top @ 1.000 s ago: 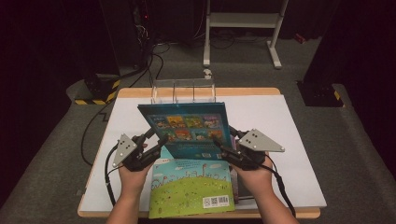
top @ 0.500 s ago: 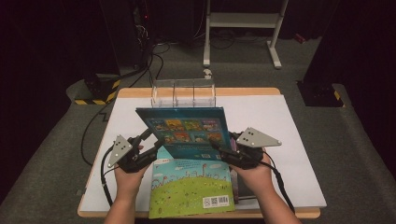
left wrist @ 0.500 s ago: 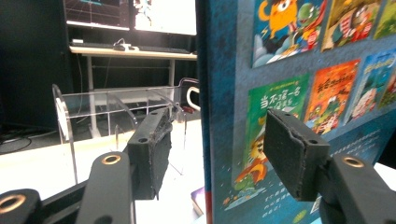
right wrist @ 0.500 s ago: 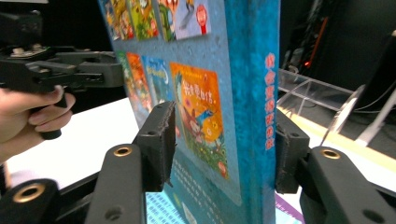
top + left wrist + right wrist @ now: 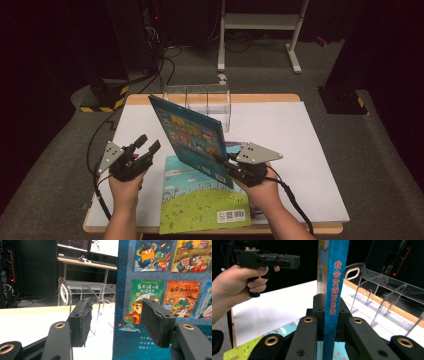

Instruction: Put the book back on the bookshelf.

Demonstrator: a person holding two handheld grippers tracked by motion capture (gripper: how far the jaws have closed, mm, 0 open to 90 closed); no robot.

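A blue picture book [image 5: 192, 137] stands tilted on its lower edge above the table, spine [image 5: 335, 290] facing the right gripper view. My right gripper [image 5: 225, 162] is shut on its lower right corner; its jaws have just been closing and now press on both covers [image 5: 329, 312]. My left gripper [image 5: 147, 144] hovers to the left of the book, apart from it, open with nothing between its fingers [image 5: 118, 320]; its jaws have just opened a little wider. The book's back cover [image 5: 162, 290] shows beyond them. A green picture book [image 5: 200, 205] lies flat near the table's front edge.
A clear acrylic divider rack [image 5: 200, 97] stands at the back of the white table [image 5: 300, 135], just behind the raised book. Cables trail off the table's left side to the floor. A metal stand is on the floor beyond.
The blue book has swung so its cover faces left. My left gripper has let go of it and moved left. The right gripper holds it alone.
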